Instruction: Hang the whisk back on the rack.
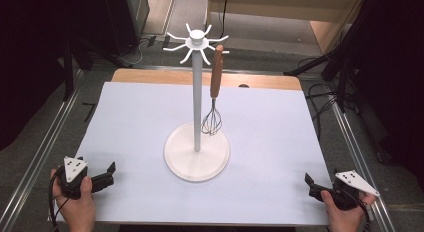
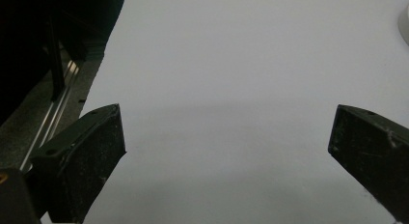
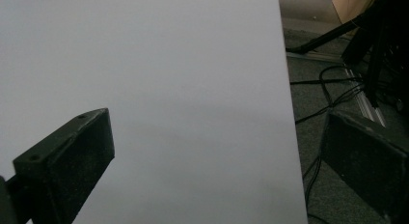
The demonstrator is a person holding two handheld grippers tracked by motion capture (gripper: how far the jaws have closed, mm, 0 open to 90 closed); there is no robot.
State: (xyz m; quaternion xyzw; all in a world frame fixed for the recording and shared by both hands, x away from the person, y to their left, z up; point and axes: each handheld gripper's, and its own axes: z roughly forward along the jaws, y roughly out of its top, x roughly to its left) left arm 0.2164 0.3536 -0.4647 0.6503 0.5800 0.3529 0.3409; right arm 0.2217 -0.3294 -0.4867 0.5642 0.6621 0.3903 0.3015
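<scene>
A white utensil stand [image 1: 197, 92] with a round base [image 1: 197, 159] and several hook arms at its top rises in the middle of the white table [image 1: 140, 122]. A whisk [image 1: 214, 92] with a brown wooden handle hangs from one hook, its wire head just above the base. My left gripper [image 1: 102, 177] rests at the table's front left corner, open, nothing between its jaws [image 2: 226, 132]. My right gripper [image 1: 315, 187] sits at the front right corner, open and empty [image 3: 217, 137]. Both are far from the stand.
A wooden board edge [image 1: 150, 76] shows behind the white sheet. Metal rails [image 1: 45, 142] run along both sides of the table. Cables [image 3: 333, 93] and dark tripod legs [image 1: 345, 67] lie on the floor to the right.
</scene>
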